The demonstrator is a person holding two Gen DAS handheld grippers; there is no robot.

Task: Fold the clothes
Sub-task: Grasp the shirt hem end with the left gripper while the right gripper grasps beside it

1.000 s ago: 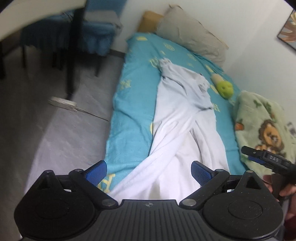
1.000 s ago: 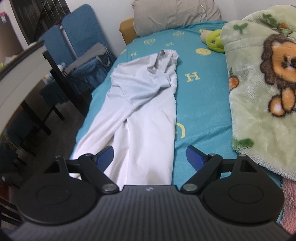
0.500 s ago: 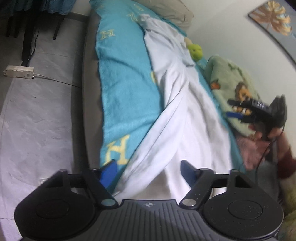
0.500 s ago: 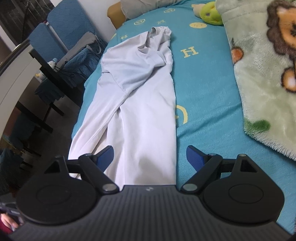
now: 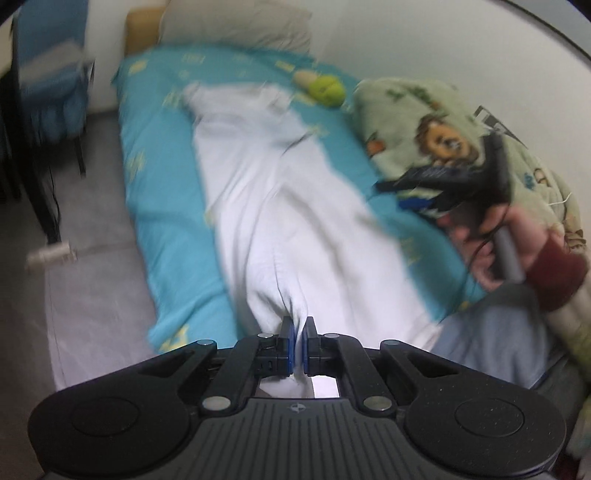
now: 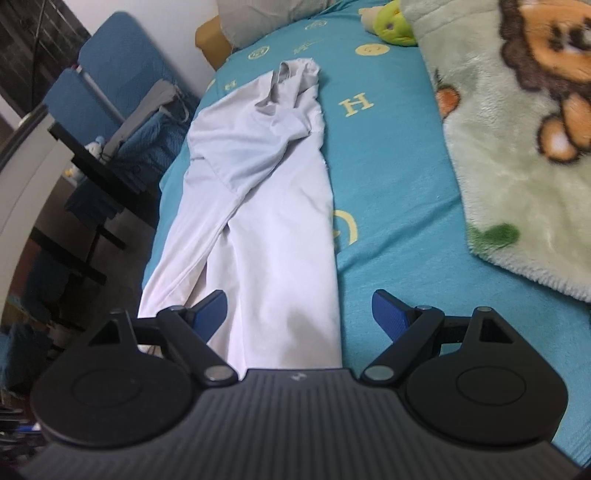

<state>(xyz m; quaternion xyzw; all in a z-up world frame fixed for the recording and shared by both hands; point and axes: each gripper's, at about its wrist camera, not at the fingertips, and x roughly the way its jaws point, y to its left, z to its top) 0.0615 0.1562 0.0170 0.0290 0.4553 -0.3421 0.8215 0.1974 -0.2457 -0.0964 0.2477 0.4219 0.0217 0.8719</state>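
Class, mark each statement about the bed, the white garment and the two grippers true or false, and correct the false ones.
1. The left gripper is shut on the white garment. True.
2. The right gripper is shut on the garment. False: its jaws are wide open and hold nothing.
3. The garment lies on a turquoise sheet. True.
4. A lion blanket covers the garment. False: it lies apart, beside it.
5. A green toy sits near the pillow end. True.

Home bedroom: bed [image 6: 399,206], pillow [image 5: 236,22], blanket [image 6: 517,147]
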